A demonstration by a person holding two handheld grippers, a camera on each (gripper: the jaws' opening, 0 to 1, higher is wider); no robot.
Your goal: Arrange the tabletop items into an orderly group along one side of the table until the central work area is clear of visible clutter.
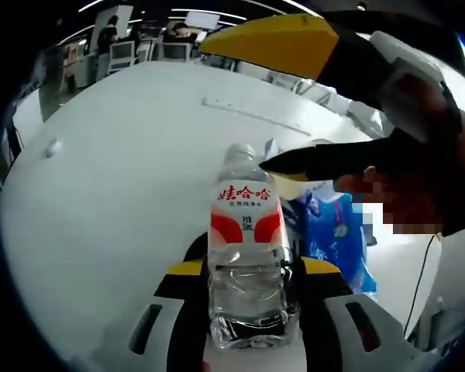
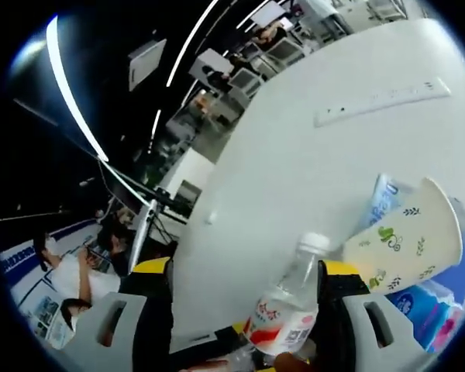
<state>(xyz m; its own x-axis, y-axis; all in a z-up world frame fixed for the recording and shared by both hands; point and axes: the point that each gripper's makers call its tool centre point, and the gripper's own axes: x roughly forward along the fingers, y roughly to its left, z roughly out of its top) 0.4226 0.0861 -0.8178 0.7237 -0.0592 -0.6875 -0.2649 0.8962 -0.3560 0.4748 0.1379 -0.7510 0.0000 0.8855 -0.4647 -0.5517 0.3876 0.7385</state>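
Left gripper (image 1: 248, 291) clamps water bottle (image 1: 246, 256) near base; bottle upright between jaws, long axis pointing away along them, cap end far. Right gripper (image 2: 244, 310) jaws parted, straddling same bottle, no grip evident; paper cup (image 2: 407, 236) and blue packets (image 1: 333, 232) just beside, on white worktop (image 1: 116, 194).

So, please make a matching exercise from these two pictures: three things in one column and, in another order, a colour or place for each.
Things:
1. water bottle
2. paper cup
3. power strip

Descriptions:
A. lies flat, far off on the white table
B. clear, with a red and white label, between the left gripper jaws
C. cream, printed with small green leaves

Pairs: 1-B, 2-C, 3-A
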